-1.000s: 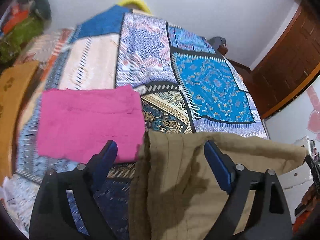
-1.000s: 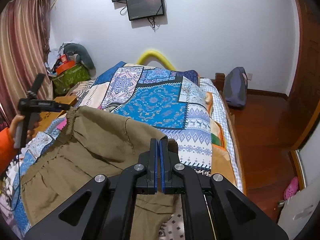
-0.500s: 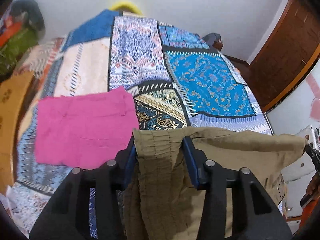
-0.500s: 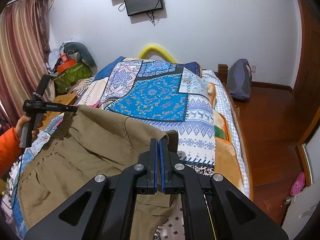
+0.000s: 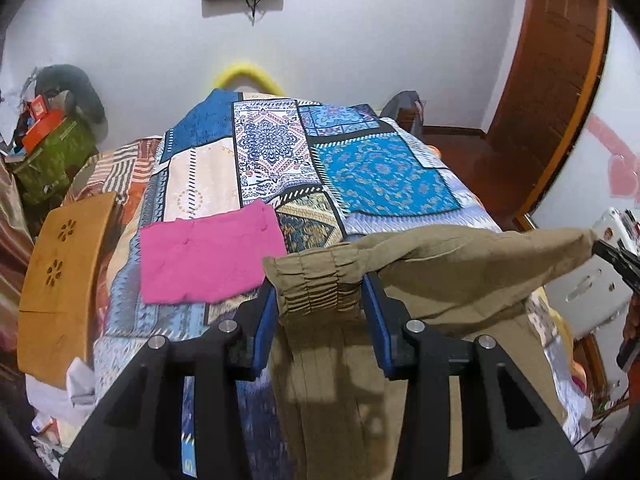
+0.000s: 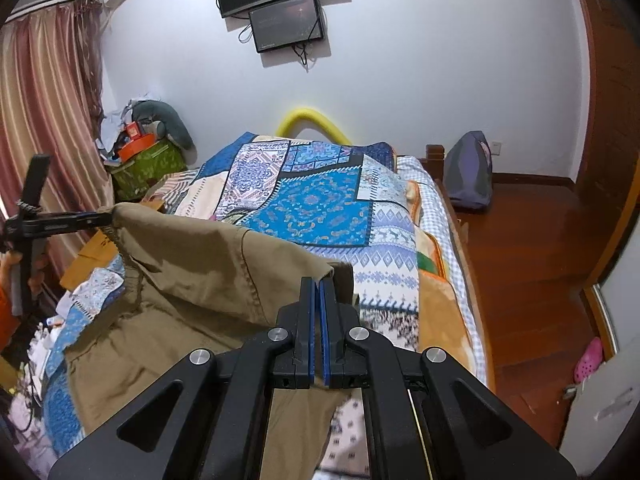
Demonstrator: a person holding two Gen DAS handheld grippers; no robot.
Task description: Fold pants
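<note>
Patchwork-quilted bed [image 5: 384, 184] lies beneath olive-khaki cotton pants [image 5: 460, 264], their waistband stretched sideways: left claw [image 5: 320, 300] grips the gathered end, clenched right claw [image 6: 319, 292] pinches the opposite corner.

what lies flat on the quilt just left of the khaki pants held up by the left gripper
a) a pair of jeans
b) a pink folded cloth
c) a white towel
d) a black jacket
b, in the left wrist view a pink folded cloth lies flat on the patchwork quilt, just left of the gathered waistband of the khaki pants that sits between the left gripper fingers.
</note>
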